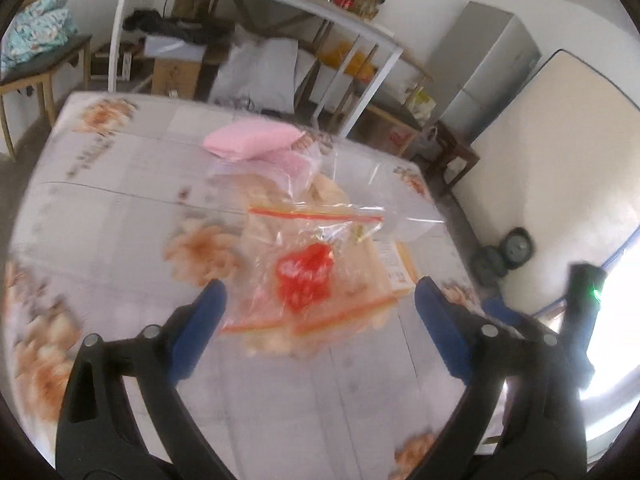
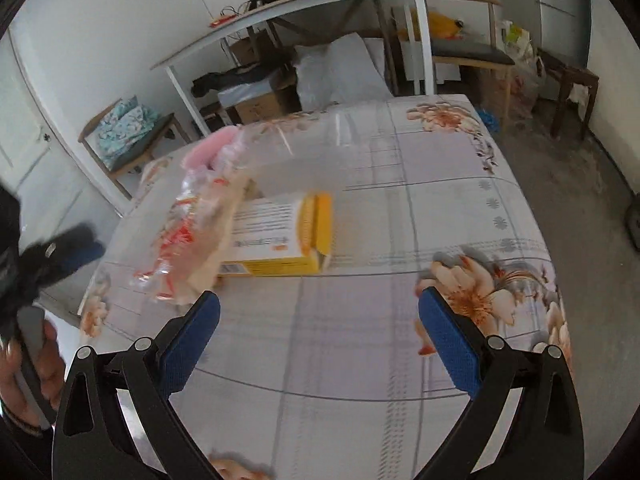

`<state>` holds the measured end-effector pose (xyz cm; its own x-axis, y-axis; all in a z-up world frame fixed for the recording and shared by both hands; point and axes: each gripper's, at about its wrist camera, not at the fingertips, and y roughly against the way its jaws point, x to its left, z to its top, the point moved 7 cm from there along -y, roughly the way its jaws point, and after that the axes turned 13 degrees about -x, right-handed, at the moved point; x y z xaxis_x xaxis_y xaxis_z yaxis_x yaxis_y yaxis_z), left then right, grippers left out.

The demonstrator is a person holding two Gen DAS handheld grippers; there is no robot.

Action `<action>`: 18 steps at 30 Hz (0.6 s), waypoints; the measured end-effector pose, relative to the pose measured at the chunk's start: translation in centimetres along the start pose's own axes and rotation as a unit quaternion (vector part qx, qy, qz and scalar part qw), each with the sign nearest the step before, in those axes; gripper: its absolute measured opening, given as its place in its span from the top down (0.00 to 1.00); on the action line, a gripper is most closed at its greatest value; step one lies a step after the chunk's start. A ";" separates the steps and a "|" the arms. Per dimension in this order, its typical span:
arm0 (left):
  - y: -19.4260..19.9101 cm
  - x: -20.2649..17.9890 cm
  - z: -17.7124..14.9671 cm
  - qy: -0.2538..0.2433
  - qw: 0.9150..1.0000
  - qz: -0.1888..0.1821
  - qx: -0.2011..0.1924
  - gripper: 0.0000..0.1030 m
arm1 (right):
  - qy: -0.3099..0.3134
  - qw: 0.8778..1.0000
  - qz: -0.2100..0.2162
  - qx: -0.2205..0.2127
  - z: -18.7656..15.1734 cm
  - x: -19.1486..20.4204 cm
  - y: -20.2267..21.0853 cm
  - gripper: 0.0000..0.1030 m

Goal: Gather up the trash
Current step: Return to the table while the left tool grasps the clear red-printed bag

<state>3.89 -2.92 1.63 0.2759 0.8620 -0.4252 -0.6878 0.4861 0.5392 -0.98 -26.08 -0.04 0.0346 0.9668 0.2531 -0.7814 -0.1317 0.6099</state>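
A table point(image 1: 120, 184) covered with a flower-print cloth point(image 2: 460, 208) fills most of both views. Behind its far edge stand a long white desk point(image 2: 304, 4) piled with clutter, a grey sack point(image 1: 260, 72) and wooden chairs point(image 2: 464, 56).

The trash lies in a loose pile toward the middle of the tabletop. The biggest piece is a yellow and white carton point(image 2: 280, 236), lying flat with one end flap open; in the left wrist view only a corner of it point(image 1: 400, 264) shows from under the bags. Over its left end, as the right wrist view has it, lies a clear zip bag point(image 1: 312, 268) with orange seal strips and something red point(image 1: 306, 280) inside. The same bag point(image 2: 196, 236) looks crumpled and blurred from the right. More clear plastic film point(image 1: 352, 176) lies behind it, toward the far edge. At the far side of the pile sits a pink packet point(image 1: 252, 142), flat and soft-looking.

The left gripper point(image 1: 318, 300) hangs above the near side of the pile with its blue pads point(image 1: 204, 312) spread wide, clear of the bag, gripping nothing. The right gripper point(image 2: 320, 312) is likewise released, its blue pads point(image 2: 448, 332) far apart over bare cloth, near the carton but apart from it. A hand point(image 2: 28, 368) holds the left gripper's handle at the left border of the right wrist view.
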 end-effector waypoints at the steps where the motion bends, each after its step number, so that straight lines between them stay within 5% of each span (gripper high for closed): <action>1: -1.5 0.0 0.0 -0.005 1.000 0.007 0.008 0.11 | 0.003 1.000 -0.003 0.001 -0.1 -0.1 -0.3 0.06; 12: -8.0 0.3 -1.6 0.009 0.998 -0.001 0.067 0.11 | 0.000 1.000 0.005 0.018 -1.1 0.4 0.1 0.06; 18: -10.0 0.0 -2.4 -0.023 0.996 0.014 0.079 0.12 | -0.001 1.000 0.002 0.022 -1.3 0.1 -0.1 0.06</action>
<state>9.18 -8.11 -5.50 0.2922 0.8792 -0.3765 -0.5819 0.4758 0.6596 -1.71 -25.64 -1.08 0.0329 0.9659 0.2567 -0.7529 -0.1449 0.6420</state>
